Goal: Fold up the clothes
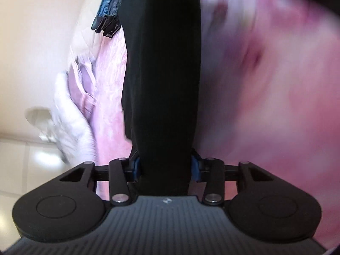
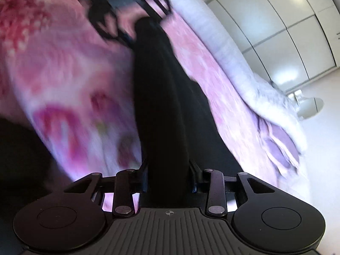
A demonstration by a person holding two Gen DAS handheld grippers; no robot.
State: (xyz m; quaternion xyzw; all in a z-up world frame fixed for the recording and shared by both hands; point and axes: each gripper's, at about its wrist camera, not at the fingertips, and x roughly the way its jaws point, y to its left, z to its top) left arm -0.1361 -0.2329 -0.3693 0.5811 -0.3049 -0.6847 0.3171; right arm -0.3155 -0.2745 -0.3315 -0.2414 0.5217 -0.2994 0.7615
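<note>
A long black garment (image 1: 161, 63) runs straight away from my left gripper (image 1: 166, 167), whose blue pads (image 1: 137, 167) press on its near end from both sides. In the right wrist view the same black garment (image 2: 161, 95) stretches from my right gripper (image 2: 169, 176), shut on it, up to the blurred left gripper (image 2: 136, 31) at the far end. The cloth hangs bunched into a thick band between the two grippers, above a pink flowered bedspread (image 2: 63, 63). Its ends are hidden inside the jaws.
The pink bedspread (image 1: 265, 85) fills the right side. A blue denim garment (image 1: 110, 6) lies at the top, a white fleece blanket (image 1: 70, 116) and a lilac cloth (image 1: 82, 85) along the bed's edge. White wardrobe doors (image 2: 286, 31) stand beyond the bed.
</note>
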